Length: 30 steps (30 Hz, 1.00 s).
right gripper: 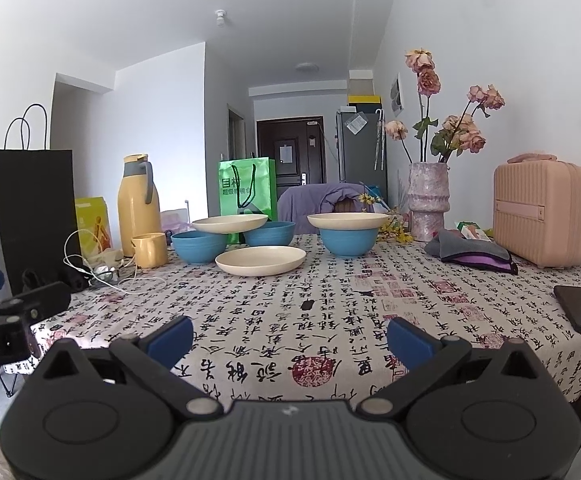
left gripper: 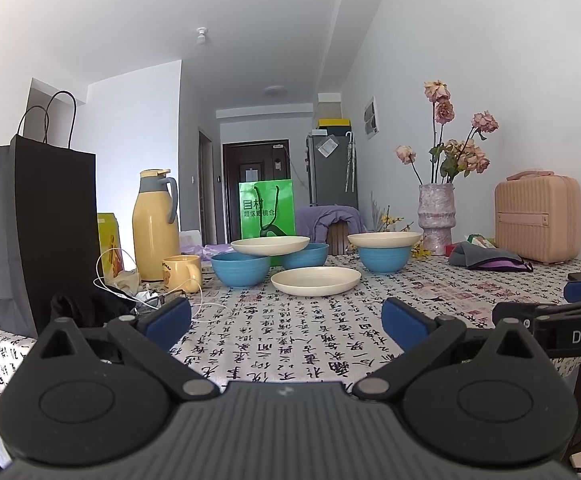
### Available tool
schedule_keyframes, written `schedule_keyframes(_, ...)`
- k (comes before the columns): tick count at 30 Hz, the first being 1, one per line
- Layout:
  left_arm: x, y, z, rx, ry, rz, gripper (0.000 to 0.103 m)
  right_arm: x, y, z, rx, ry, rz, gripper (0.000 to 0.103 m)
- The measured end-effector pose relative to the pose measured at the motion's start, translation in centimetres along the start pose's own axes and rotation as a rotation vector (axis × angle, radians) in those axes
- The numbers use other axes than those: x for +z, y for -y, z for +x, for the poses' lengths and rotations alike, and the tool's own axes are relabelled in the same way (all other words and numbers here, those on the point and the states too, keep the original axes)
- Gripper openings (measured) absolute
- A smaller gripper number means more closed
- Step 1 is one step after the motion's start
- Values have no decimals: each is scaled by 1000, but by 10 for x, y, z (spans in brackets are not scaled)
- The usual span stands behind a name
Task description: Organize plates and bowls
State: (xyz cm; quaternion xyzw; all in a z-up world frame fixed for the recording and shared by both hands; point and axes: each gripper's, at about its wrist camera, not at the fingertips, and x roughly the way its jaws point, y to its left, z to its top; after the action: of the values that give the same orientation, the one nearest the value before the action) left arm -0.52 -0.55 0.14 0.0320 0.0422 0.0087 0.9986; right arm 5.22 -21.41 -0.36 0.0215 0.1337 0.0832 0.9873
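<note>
Dishes are all bunched at the far middle of the table (right gripper: 330, 320), which has that calligraphy-print cloth on it. Three blue bowls and three cream plates total. Left bowl (right gripper: 198, 246) and back bowl (right gripper: 269, 233) sit close together with a plate (right gripper: 229, 224) bridging across their rims. Right bowl (right gripper: 348, 241) stands a bit apart and has its own plate (right gripper: 347, 221) resting on top like a lid. Third plate (right gripper: 260, 260) lies flat on the cloth just in front, between the two groups. Both tools are hanging back at the near edge, well apart from the dishes and holding nothing. Left gripper (left gripper: 286, 320) has its blue pads spread wide, only cloth showing between them. Right gripper (right gripper: 289, 338) is the same deal, fingers wide apart and empty; you can see a bit of each tool poking into the other's view at the side. Other stuff around: black bag (left gripper: 38, 232) on the left, yellow thermos (left gripper: 155, 224) and yellow mug (left gripper: 182, 272) beside it, some white cable near the mug, green bag (left gripper: 267, 212) behind the bowls, vase (right gripper: 427, 200) of dried roses on the right, pink case (right gripper: 540, 212) by the wall, grey pouch (right gripper: 472, 250) in front of it, and a phone (right gripper: 580, 308) near the right edge.
</note>
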Motion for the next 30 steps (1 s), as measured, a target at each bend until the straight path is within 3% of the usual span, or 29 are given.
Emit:
schedule_keyframes(17,1,-1,4,-5,-19,-7,103,0,-2,-1,0,0,-8,103)
schedule_keyframes(30,2,-14,29,3,-15,-33,103,4,-3,18,-14,21,-26,103)
